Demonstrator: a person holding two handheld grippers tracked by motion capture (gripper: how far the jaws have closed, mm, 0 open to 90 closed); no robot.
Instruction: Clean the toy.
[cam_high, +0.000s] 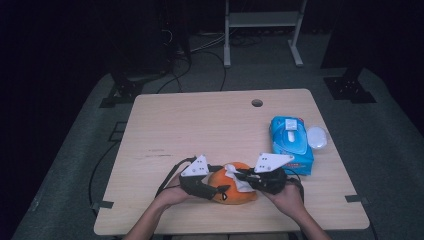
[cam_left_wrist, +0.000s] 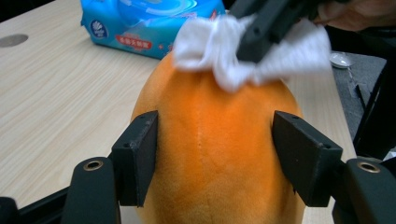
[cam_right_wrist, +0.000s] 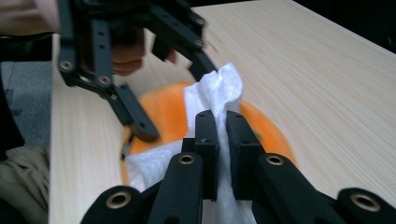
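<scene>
Sitting close to the near edge of the wooden table (cam_high: 165, 125), the orange plush toy (cam_high: 235, 192) leaves only a narrow strip of board between itself and the person. The far half of the table lies bare up to the round cable hole (cam_high: 257, 103), and the left side is open too. On the right, a blue pack of wipes (cam_high: 291, 142) lies near the toy, with a small white lid (cam_high: 317, 136) just beside it toward the right edge.

Both forearms come in from the near edge and angle inward, so the hands meet at the toy. The left gripper (cam_high: 212, 189) lies low and nearly level, its jaws set against the toy's two flanks, pressing on the plush from either side as the left gripper view shows. The right gripper (cam_high: 243, 176) reaches in from the opposite side over the toy's top, its jaws pinched nearly together on a white wipe (cam_right_wrist: 219, 100). The wipe lies crumpled against the orange surface, bunched up between the pads and spreading out below them.
</scene>
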